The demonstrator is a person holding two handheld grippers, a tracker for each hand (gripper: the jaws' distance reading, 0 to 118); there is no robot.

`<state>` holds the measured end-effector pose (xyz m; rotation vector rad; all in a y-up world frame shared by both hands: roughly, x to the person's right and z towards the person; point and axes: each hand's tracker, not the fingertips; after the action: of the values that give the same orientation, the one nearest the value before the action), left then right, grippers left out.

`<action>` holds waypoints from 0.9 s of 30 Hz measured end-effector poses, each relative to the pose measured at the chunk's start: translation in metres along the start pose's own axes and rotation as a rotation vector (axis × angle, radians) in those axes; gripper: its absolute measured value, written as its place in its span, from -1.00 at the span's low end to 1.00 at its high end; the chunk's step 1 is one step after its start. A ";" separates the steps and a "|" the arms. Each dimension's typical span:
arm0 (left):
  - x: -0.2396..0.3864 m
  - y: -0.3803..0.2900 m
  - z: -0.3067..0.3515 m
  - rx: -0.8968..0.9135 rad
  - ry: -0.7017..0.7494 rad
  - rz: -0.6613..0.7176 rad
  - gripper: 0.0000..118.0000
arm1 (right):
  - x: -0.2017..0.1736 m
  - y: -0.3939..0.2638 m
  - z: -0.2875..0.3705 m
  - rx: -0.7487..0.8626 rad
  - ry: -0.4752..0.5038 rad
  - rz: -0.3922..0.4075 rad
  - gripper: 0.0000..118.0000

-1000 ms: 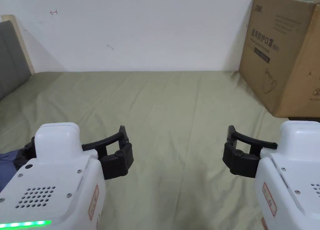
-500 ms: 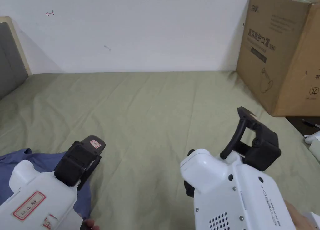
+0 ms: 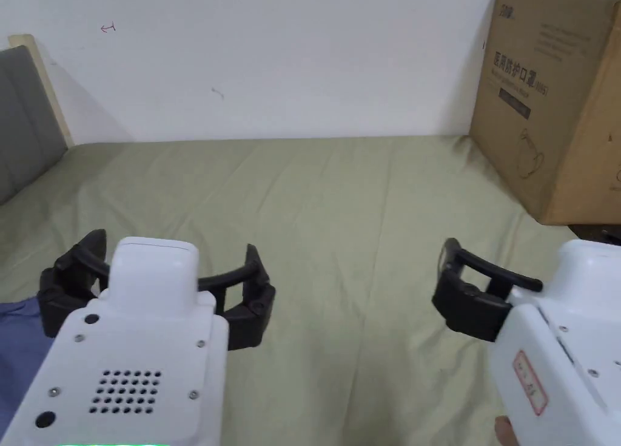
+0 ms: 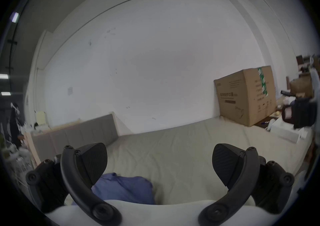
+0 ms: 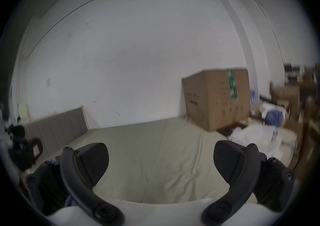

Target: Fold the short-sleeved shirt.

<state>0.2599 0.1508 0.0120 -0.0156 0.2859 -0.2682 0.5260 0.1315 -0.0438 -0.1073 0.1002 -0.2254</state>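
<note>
A crumpled blue shirt [image 3: 17, 338] lies on the green bed sheet [image 3: 339, 223] at the near left; only its edge shows in the head view. In the left gripper view the shirt [image 4: 124, 189] sits low between the jaws, beneath and just ahead of them. My left gripper [image 3: 173, 250] hovers level above the shirt's right edge, jaws wide apart and holding nothing [image 4: 159, 165]. My right gripper [image 3: 527, 256] hovers over bare sheet at the right, also open and holding nothing [image 5: 161, 163]; its far jaw is hidden behind its white body in the head view.
A large cardboard box [image 3: 552, 101] stands at the back right corner of the bed. A grey headboard [image 3: 24, 119] runs along the left side, and a white wall lies behind. White and blue clutter [image 5: 256, 130] lies beyond the bed's right edge.
Half a second ago both grippers were rolled sideways, the left one low over the shirt. Both have come back level with jaws facing the wall, much as one second ago.
</note>
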 end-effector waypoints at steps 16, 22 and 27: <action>-0.018 -0.008 -0.010 -0.079 -0.106 0.276 -0.26 | -0.016 0.001 0.006 0.058 -0.022 0.230 -0.26; -0.015 -0.011 -0.010 -0.083 -0.095 0.272 -1.00 | -0.013 0.002 0.006 0.039 -0.031 0.195 -1.00; -0.023 -0.012 -0.012 -0.092 -0.152 0.326 -1.00 | -0.011 0.003 0.006 0.041 -0.029 0.194 -1.00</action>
<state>0.2322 0.1455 0.0073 -0.0789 0.1460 0.0706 0.5162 0.1373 -0.0375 -0.0595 0.0770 -0.0321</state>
